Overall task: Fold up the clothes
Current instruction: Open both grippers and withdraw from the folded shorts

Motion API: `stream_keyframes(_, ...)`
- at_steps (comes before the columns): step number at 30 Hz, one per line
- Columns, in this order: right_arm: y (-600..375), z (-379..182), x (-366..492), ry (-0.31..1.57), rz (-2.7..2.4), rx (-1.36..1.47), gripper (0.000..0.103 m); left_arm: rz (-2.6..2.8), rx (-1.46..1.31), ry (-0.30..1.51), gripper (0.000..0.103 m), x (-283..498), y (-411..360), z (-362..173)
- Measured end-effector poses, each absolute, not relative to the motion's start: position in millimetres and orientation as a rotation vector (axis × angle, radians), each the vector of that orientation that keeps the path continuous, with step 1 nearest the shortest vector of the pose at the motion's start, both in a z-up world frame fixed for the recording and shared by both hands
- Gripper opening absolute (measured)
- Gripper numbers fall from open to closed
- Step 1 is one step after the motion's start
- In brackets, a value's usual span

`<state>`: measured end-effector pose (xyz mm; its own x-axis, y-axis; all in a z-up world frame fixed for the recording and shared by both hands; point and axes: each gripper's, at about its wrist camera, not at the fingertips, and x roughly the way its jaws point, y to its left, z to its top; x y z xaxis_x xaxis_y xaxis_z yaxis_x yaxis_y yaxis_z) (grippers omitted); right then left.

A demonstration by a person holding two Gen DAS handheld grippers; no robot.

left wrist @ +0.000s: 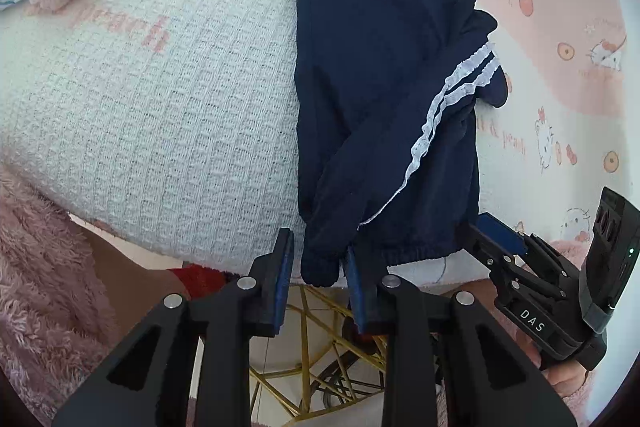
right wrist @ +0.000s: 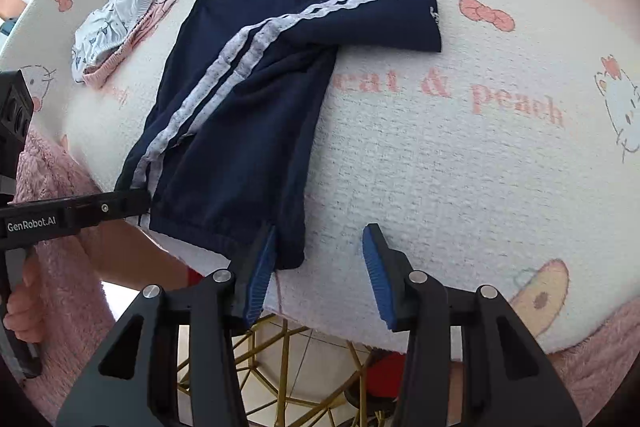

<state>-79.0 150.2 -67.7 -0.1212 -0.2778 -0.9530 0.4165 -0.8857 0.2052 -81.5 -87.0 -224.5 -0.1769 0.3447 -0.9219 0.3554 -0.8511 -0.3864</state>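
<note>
You are working over a round table covered with a cat-and-peach cloth [right wrist: 440, 155], pink around the rim and white in the middle. On it lie the navy track pants [right wrist: 248, 83] with two white stripes down the side. They are folded over so one leg lies on the other, and the elastic waistband sits at the table edge closest to you. So the first fold looks done, but the pants are still long and a bit bumpy at the far end, so I think you still need to fold them shorter. Far off near the back edge sits a small pile of pink and white clothes [right wrist: 136, 15], bunched up, and it looks like it still needs folding too. Your left gripper [left wrist: 318, 263] is at one corner of the waistband, with that corner between its blue pads, but I cannot tell if the pads are squeezing it. Your right gripper [right wrist: 320, 267] is at the other corner, and its jaws stand apart, with one pad just touching the cloth and nothing held.
</note>
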Motion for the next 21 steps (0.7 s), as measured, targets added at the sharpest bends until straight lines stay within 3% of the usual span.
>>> stream_keyframes(10, 174, -37, -81, -0.099, -2.111, 1.545, 0.047, -2.394, 1.814, 0.731, 0.028, -82, -97, -187)
stream_keyframes(13, 159, -50, -83, -0.002, -2.082, 1.619, 0.047, -2.454, 1.834, 0.736, 0.028, -95, -91, -186)
stream_keyframes(16, 164, -59, -80, 0.104, -2.079, 1.673, 0.046, -2.387, 1.928, 0.607, 0.028, -104, -80, -198)
stream_keyframes(21, 202, -22, -96, -0.126, -2.161, 1.579, 0.047, -2.505, 1.901, 0.528, 0.028, -124, -66, -179)
